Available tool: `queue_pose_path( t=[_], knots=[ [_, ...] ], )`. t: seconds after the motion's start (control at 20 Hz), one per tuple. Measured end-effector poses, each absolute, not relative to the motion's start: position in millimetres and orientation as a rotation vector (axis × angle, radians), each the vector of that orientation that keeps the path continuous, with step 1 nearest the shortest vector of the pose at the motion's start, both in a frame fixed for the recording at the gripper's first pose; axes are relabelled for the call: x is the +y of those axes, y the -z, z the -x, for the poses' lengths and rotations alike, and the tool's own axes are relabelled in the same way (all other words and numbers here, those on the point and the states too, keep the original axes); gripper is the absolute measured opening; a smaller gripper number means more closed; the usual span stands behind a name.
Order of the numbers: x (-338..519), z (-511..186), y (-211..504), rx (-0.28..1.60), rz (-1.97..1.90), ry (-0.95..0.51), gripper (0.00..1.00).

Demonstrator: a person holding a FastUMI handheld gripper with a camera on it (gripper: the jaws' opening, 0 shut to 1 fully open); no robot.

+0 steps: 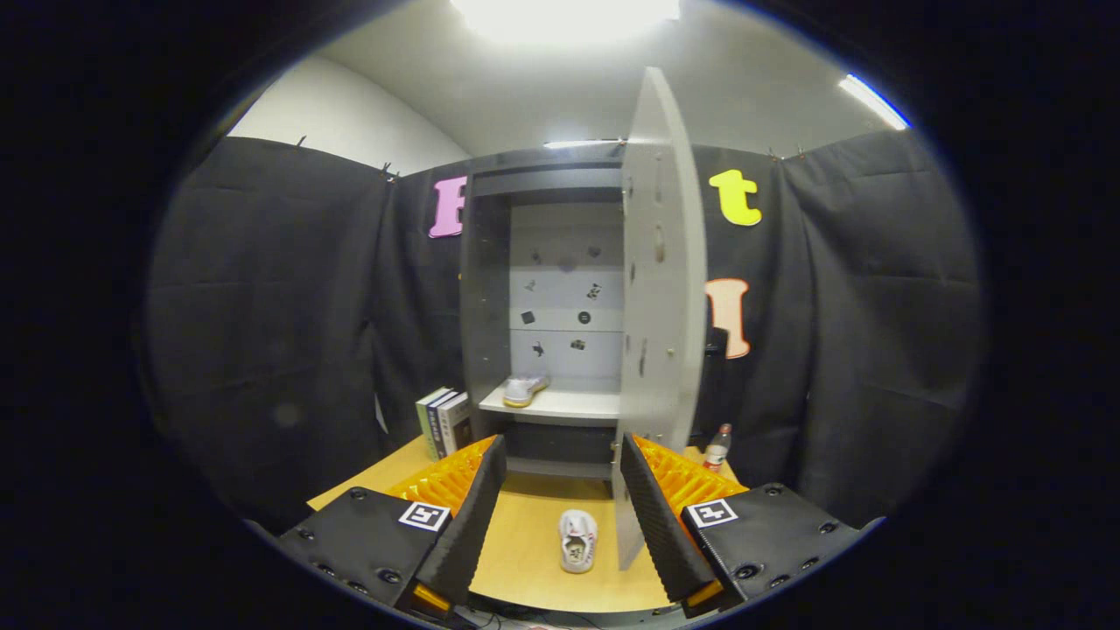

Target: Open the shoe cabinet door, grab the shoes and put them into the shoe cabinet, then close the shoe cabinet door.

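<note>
gripper view: the tongs (560,516) gape wide, holding nothing. a white shoe (577,541) lies between them on the surface (525,560), long axis toward the open shoe cabinet (560,289); another shoe (525,389) sits on its shelf (569,404).

Shoe cabinet (490,289): door (662,262) open, one shoe (525,389) on shelf. Second shoe (577,540) on surface (525,551), between spread fingers (464,516) of hand-held gripper (560,516).

Ceiling light (564,13) glares overhead; booth evenly lit, cabinet (547,306) interior shadowed; strong fisheye bending at edges.
</note>
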State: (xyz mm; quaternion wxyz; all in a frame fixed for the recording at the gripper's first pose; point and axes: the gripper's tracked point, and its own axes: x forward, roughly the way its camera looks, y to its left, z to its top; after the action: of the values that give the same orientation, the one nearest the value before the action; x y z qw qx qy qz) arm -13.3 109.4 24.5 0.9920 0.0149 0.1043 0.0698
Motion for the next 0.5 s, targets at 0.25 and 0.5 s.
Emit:
queue_pose_path(
  t=[0.25, 0.5],
  knots=[
    [168, -14, 20, 0.311, -0.065, -0.255, 0.83],
    [194, -46, 72, 0.403, -0.150, -0.278, 0.83]
  ],
)
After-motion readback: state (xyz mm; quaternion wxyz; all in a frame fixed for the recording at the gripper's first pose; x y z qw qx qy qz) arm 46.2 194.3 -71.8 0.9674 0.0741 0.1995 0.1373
